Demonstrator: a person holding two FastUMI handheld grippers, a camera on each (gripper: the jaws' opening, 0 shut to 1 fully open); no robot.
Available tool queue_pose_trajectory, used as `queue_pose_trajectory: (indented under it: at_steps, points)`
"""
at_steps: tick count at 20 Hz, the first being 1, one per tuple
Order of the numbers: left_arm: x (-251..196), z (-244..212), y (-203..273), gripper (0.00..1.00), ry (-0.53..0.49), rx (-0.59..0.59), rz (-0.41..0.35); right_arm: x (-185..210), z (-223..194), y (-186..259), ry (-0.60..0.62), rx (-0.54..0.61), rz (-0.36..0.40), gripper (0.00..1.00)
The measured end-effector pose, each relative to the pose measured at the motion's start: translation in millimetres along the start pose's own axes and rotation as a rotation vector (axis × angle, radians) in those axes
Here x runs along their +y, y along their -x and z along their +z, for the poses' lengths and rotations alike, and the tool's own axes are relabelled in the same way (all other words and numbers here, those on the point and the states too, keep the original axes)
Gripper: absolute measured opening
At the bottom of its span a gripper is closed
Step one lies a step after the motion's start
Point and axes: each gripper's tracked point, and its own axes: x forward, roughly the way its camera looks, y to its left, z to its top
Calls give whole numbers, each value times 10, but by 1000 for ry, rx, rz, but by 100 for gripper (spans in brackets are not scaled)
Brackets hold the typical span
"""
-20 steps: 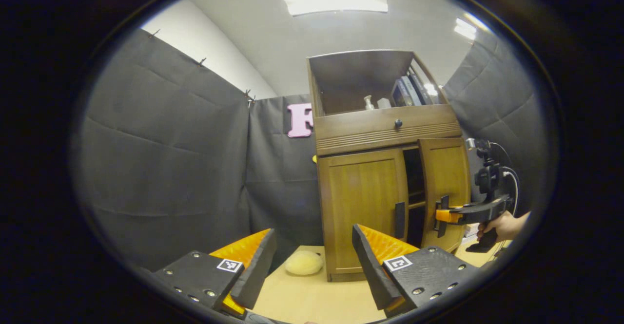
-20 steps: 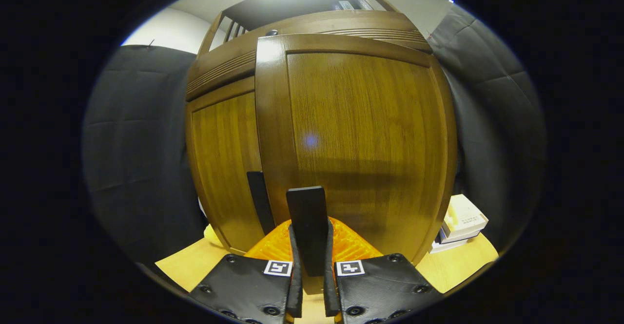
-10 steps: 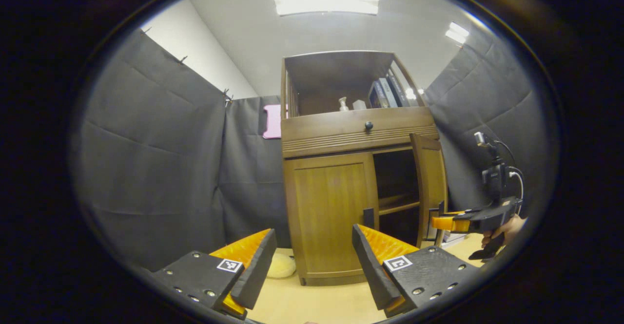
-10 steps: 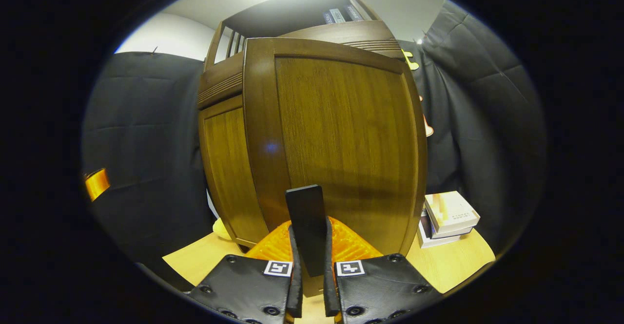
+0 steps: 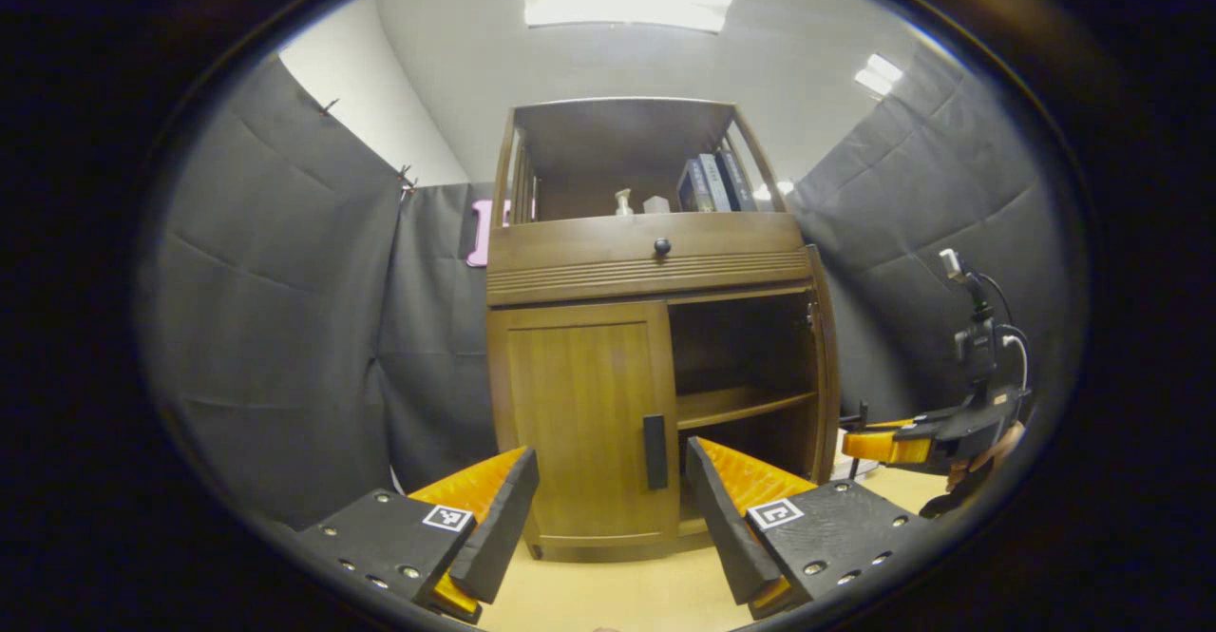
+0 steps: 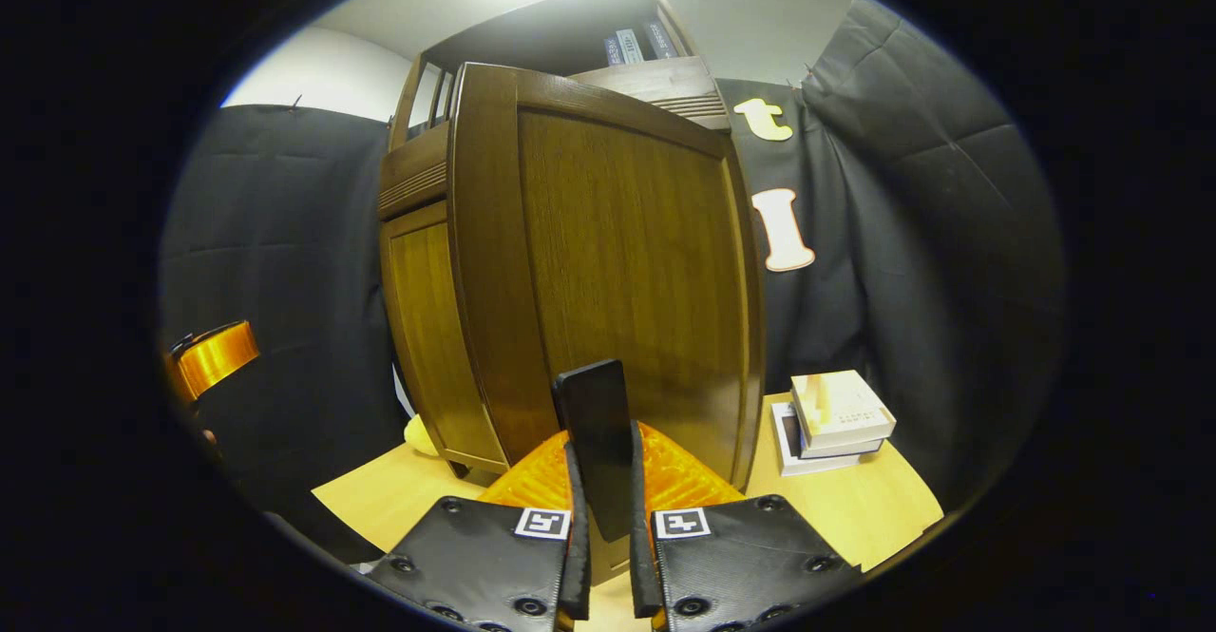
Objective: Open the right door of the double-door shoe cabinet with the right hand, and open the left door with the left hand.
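The brown wooden right door (image 6: 617, 271) is swinging wider than a second ago, my right gripper (image 6: 604, 556) pinching its dark flat handle (image 6: 598, 442). My left gripper (image 5: 608, 518) is hovering spread before the closed left door (image 5: 579, 413), exposing the shelf (image 5: 746, 404) inside.

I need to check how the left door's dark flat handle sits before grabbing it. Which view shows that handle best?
The left gripper view: the dark flat handle shows face-on at the closed left wooden door, its inner edge, between the open left gripper and its fingers. In the right gripper view, the open right wooden door blocks it.
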Motion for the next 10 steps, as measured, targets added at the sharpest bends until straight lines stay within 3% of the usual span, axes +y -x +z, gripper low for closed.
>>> queue_pose_trajectory:
  at_steps: [2, 4, 6, 8, 9, 10]
  points:
    - [-27, -12, -22, 91, 4, -1, -18, -124, 12, 85, -6, 2, -19, 19]
    - [-33, 0, -37, 91, 5, -4, -33, -236, 3, 150, -4, 2, -34, 15]
    - [-53, -21, -61, 91, 8, -5, -44, -337, 7, 217, -2, 6, -45, 22]
    - [-55, -32, -88, 91, 13, -1, -53, -429, 17, 261, -2, 6, -58, 22]
    - [-58, -31, -99, 91, 14, 1, -57, -473, 16, 280, -4, 5, -63, 14]
    - [-58, -34, -106, 91, 14, 3, -59, -513, 16, 297, -5, 6, -66, 18]
